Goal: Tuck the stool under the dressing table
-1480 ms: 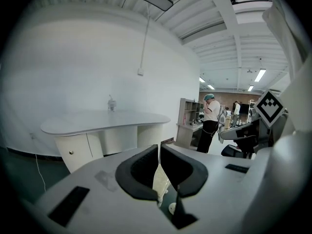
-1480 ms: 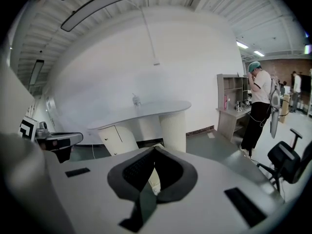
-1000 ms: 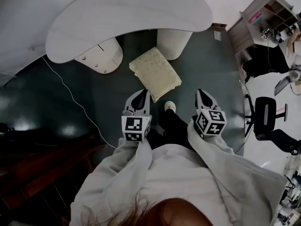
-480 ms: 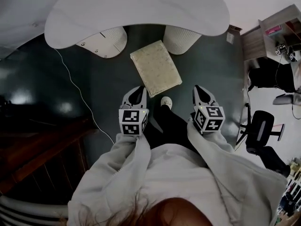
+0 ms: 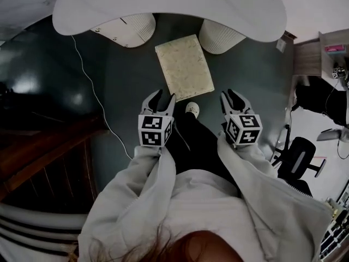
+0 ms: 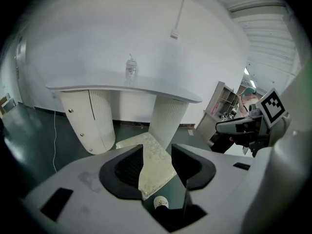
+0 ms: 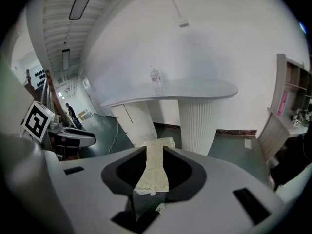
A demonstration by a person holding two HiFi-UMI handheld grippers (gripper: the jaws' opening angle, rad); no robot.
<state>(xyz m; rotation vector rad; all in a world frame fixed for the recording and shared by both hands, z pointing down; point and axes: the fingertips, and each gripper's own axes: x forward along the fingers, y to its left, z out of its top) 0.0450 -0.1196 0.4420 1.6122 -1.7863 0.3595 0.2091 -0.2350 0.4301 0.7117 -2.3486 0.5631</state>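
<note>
The stool (image 5: 184, 67), topped with a cream speckled cushion, stands on the dark floor in front of the white dressing table (image 5: 163, 10), between its two ribbed pedestals. My left gripper (image 5: 161, 97) hovers short of the stool's near left corner. My right gripper (image 5: 233, 95) is off its near right corner. Both have just been opening, and nothing is between their jaws. The stool (image 6: 155, 155) shows beyond the left gripper (image 6: 157, 165), and the stool (image 7: 156, 155) also shows beyond the right gripper (image 7: 152, 168).
A white cable (image 5: 90, 91) runs across the floor at left. A shoe (image 5: 192, 109) stands just behind the stool. Dark wooden stairs (image 5: 43, 162) lie at left. An office chair (image 5: 297, 157) and shelves (image 5: 327, 48) are at right. A small bottle (image 6: 130, 67) sits on the tabletop.
Both grippers have come forward and down toward the stool. Their jaws, shut before, now stand apart. The table and stool appear nearer in the head view.
</note>
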